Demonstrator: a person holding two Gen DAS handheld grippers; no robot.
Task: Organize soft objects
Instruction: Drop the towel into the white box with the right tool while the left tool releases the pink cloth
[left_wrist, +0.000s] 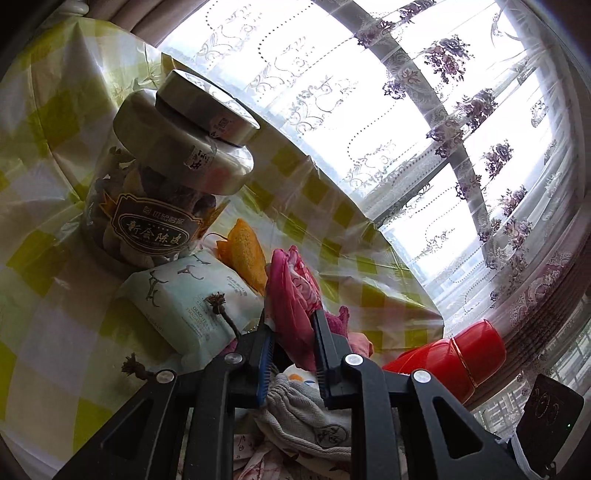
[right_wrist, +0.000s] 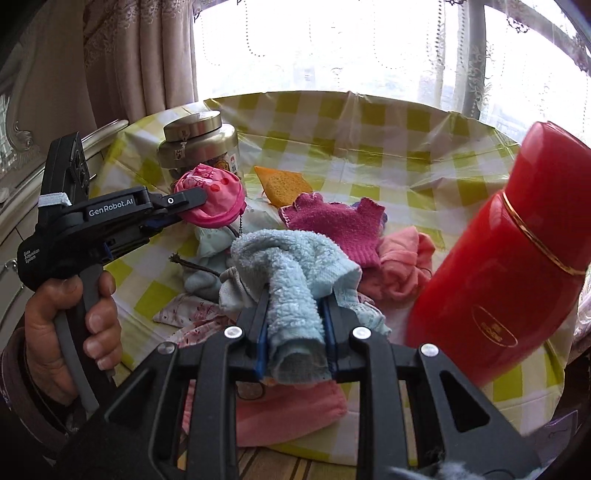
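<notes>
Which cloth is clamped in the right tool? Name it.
The light blue terry towel, pinched in the right tool; the magenta cloth and peach cloth lie loose on the table.

Our left gripper (right_wrist: 192, 206) is matte black plastic, with white "GenRobot.AI" lettering along its side and small white print on the rear housing. A grey curved trigger runs down its black handle, a grey strap crosses the back, and our hand (right_wrist: 70, 325) emerges from a dark sleeve. On both grippers, silver round screws dot the black linkages, and the fingers (left_wrist: 264, 354) carry blue ribbed pads.
</notes>
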